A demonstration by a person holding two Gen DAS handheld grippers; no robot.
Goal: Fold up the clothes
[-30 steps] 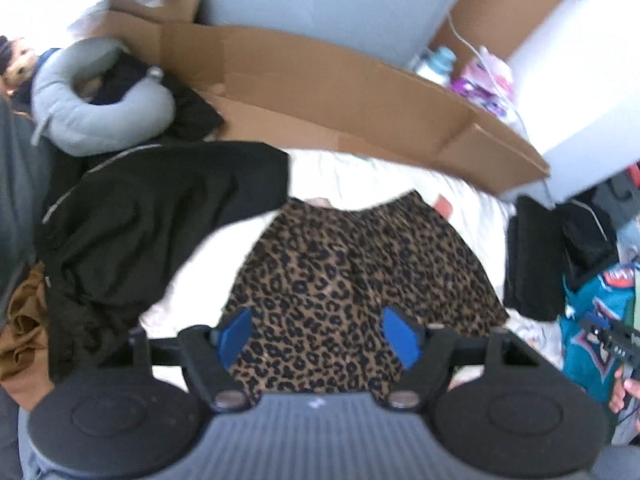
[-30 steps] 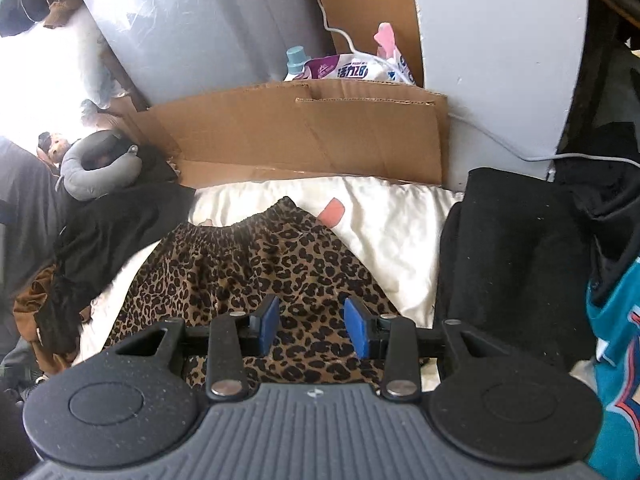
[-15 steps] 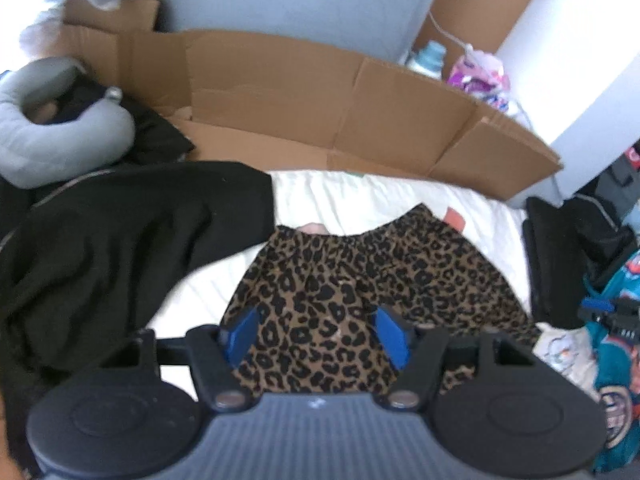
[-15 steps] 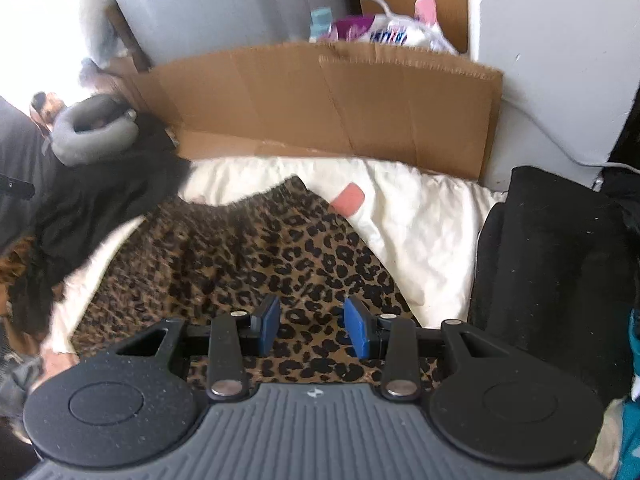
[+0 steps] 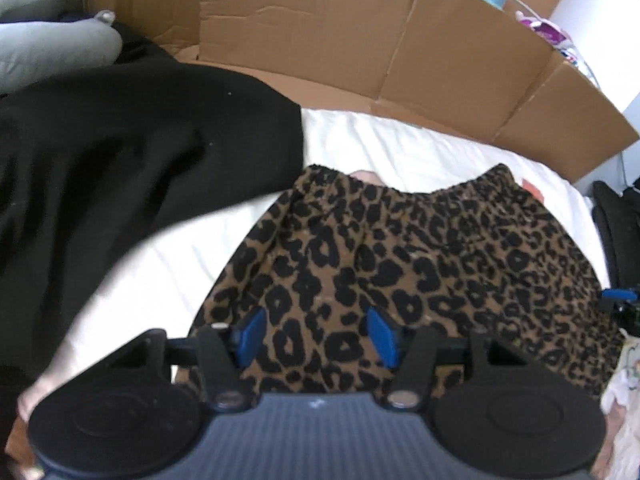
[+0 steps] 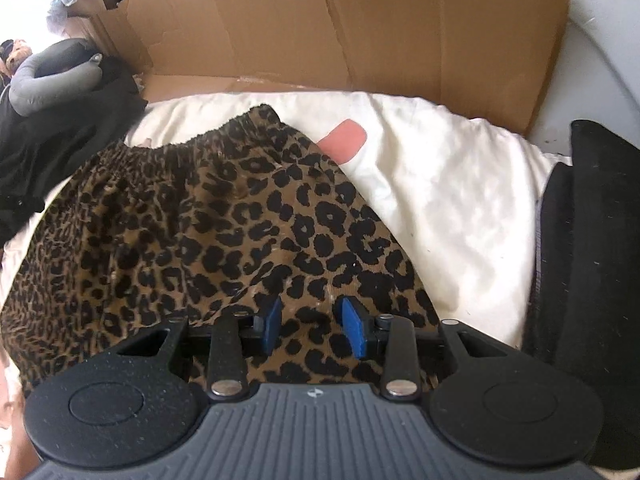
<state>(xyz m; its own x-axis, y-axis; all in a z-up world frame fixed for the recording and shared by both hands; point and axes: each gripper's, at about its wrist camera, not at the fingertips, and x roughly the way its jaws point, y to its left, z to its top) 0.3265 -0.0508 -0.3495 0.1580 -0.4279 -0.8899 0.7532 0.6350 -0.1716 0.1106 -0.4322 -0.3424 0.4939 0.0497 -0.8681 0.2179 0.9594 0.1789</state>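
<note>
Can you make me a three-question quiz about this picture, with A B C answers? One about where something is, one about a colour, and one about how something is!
1. What lies under the leopard skirt?
A. white sheet
B. cardboard
C. black coat

2. What colour are the right gripper pads?
A. red
B. blue
C. green

3. How is the skirt?
A. hanging up
B. rolled in a ball
C. spread flat

Answers: 1 A, white shows all round the skirt's edges. 2 B, both pads are blue. 3 C, it lies open, waistband at the far end.

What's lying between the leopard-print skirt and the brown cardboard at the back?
Only bare white sheet separates the leopard-print skirt from the brown cardboard, shown in both wrist views.
</note>
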